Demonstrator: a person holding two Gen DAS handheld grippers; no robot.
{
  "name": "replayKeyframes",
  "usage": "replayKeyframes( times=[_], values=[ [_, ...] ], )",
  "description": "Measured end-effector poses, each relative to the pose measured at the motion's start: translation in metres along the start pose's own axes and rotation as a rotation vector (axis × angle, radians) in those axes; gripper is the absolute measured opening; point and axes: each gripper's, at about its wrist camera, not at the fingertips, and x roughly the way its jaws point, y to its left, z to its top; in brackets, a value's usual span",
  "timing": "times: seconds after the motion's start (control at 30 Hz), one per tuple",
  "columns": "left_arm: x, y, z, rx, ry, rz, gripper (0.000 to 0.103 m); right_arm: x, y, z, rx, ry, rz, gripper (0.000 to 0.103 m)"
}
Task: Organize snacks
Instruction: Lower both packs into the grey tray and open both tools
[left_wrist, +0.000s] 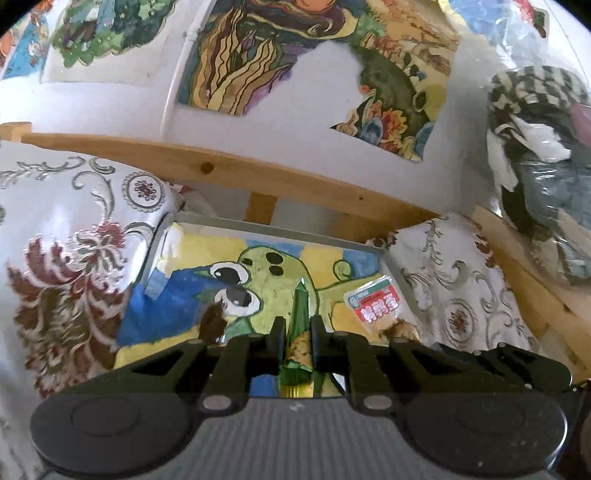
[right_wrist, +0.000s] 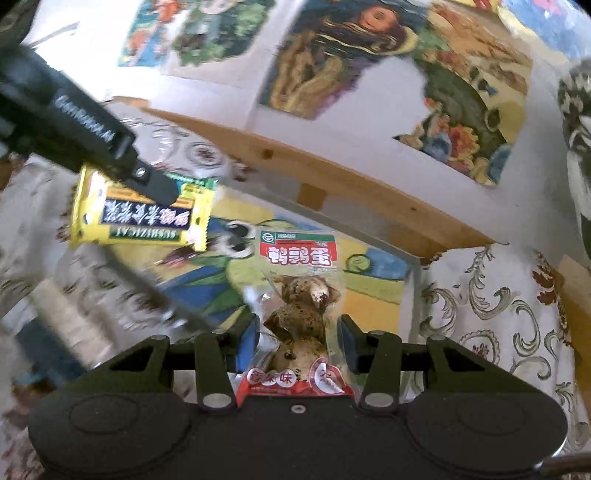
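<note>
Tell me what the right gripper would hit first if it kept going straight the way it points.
Probably the frog painting lying flat ahead and below; the right gripper points down at it, its quail egg pack leading. Depth is unclear.

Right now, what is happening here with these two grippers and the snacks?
A person is sorting snacks with a gripper in each hand. The left gripper is shut on a yellow and green snack packet. The right gripper is shut on a clear pack of quail eggs. Both packets are held above a table with a cartoon picture.
</note>
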Motion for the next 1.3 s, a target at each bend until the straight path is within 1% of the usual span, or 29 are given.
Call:
replayKeyframes(
  times=[0.13,0.27,0.37,0.53,0.63,0.73,0.97,1.07,1.13,1.17,1.2,1.23,1.3],
  values=[
    [0.029,0.01,0.006,-0.025,0.012,0.0,0.014,0.029,-0.008,0.009,0.011,0.016,-0.015,0.048],
    [0.05,0.02,0.01,-0.042,0.008,0.006,0.014,0.055,-0.01,0.017,-0.002,0.029,-0.02,0.048],
    [0.059,0.027,0.013,-0.067,0.005,0.013,0.014,0.071,-0.012,0.02,0.006,0.045,-0.018,0.048],
    [0.069,0.034,0.014,-0.067,0.003,0.033,0.014,0.093,-0.013,0.021,0.04,0.067,-0.019,0.049],
    [0.074,0.038,0.013,-0.073,0.011,0.042,0.014,0.102,-0.011,0.02,0.069,0.083,-0.009,0.049],
    [0.078,0.043,0.01,-0.085,0.023,0.057,0.014,0.109,-0.007,0.018,0.051,0.091,-0.014,0.049],
    [0.083,0.057,0.006,-0.117,0.038,0.1,0.015,0.114,-0.009,0.016,0.077,0.09,-0.015,0.052],
    [0.083,0.059,0.006,-0.118,0.047,0.138,0.017,0.114,-0.009,0.016,0.092,0.09,-0.021,0.054],
    [0.083,0.06,0.006,-0.115,0.049,0.156,0.02,0.112,-0.01,0.016,0.098,0.08,-0.029,0.057],
    [0.082,0.061,0.006,-0.113,0.052,0.166,0.028,0.11,-0.01,0.017,0.098,0.074,-0.03,0.059],
    [0.081,0.061,0.005,-0.113,0.053,0.174,0.035,0.108,-0.01,0.018,0.1,0.066,-0.029,0.063],
    [0.079,0.061,0.005,-0.117,0.051,0.179,0.037,0.106,-0.011,0.019,0.103,0.059,-0.031,0.068],
    [0.073,0.061,0.005,-0.128,0.042,0.179,0.051,0.099,-0.011,0.021,0.115,0.042,-0.031,0.074]
  ],
)
